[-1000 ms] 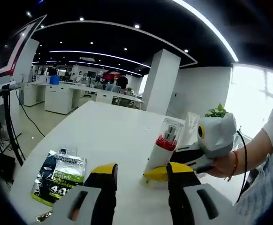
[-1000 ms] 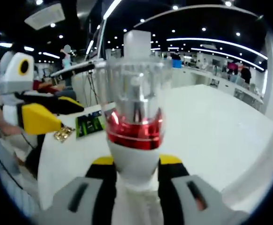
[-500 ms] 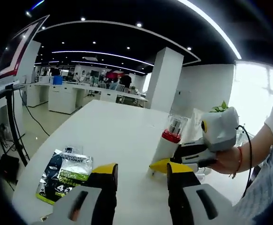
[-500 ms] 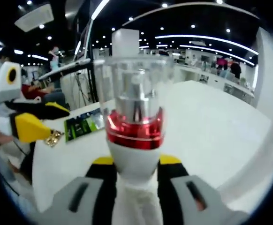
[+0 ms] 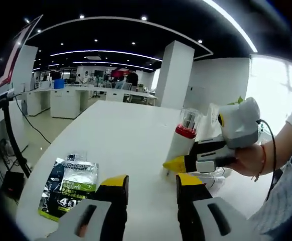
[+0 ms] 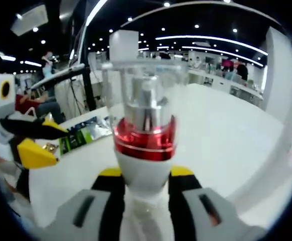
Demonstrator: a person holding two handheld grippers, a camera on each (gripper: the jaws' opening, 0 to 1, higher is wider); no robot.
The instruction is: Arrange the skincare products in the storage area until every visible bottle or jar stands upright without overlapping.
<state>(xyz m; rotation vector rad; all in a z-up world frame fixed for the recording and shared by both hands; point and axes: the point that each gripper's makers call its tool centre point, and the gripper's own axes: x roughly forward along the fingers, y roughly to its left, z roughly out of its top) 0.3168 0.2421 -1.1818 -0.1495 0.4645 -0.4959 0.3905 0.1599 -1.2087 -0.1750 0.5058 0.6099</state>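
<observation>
Standing upright, pump bottle [image 6: 145, 145] sits clamped between right claw [image 6: 145, 187]

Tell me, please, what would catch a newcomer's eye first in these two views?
The white pump bottle with its red collar and clear cap looms in the middle of the right gripper view, clamped in the right gripper. In the left gripper view it stands upright on the white table, with a green-and-black sachet lying flat near the open left gripper.

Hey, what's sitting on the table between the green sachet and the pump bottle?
Nothing. In the left gripper view, bare white table separates the green sachet from the pump bottle held by the right gripper.
</observation>
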